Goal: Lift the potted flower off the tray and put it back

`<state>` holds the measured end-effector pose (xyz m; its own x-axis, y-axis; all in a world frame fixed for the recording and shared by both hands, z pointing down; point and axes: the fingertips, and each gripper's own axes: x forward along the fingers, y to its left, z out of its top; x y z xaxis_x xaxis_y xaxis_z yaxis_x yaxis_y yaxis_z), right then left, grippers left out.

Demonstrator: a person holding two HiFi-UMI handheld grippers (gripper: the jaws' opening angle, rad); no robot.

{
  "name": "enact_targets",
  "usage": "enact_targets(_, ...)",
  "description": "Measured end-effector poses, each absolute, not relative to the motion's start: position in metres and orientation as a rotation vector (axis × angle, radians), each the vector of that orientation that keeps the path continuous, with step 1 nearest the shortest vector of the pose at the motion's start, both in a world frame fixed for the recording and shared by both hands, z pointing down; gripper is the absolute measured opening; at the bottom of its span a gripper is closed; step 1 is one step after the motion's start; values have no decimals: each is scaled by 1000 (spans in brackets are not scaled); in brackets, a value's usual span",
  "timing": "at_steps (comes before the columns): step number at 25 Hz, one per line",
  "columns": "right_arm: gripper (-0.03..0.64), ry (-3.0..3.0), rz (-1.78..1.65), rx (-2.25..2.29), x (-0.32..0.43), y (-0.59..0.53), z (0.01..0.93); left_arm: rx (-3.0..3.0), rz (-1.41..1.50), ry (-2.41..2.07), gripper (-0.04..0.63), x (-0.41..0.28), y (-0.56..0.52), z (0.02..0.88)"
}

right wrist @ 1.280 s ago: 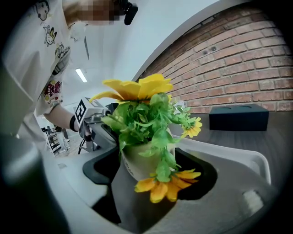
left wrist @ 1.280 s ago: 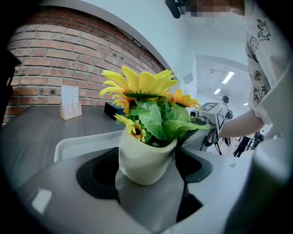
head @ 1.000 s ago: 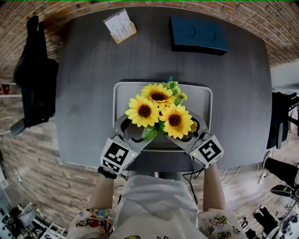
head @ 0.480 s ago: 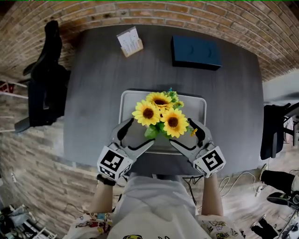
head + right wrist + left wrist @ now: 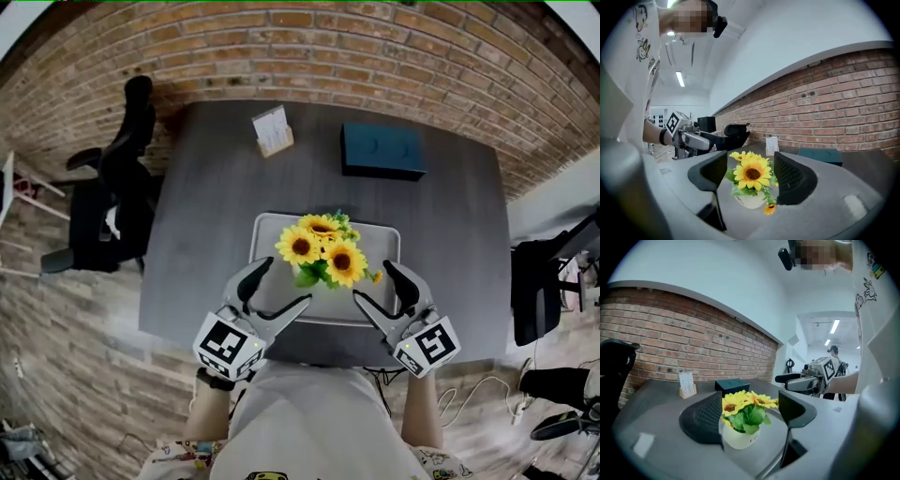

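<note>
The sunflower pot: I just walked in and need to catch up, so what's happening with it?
A person holds a gripper in each hand. The potted flower stands on the grey tray, ungripped. The left gripper and right gripper hover near the tray's front edge, clear of the pot. Both sets of jaws are open and empty, though they have just been closing slightly.

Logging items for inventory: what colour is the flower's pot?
The pot is off-white, clearest in the left gripper view.
</note>
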<state>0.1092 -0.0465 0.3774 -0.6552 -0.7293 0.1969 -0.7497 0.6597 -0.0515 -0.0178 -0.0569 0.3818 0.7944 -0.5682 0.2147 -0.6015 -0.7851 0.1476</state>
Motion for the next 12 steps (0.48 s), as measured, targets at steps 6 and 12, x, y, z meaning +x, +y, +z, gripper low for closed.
enact_targets(6, 177, -2788, 110, 1255, 103, -38, 330, 2816, 135, -933, 289, -14, -48, 342)
enact_targets(12, 55, -2865, 93, 1298, 99, -28, 304, 2812, 62, -999, 173, -15, -35, 314)
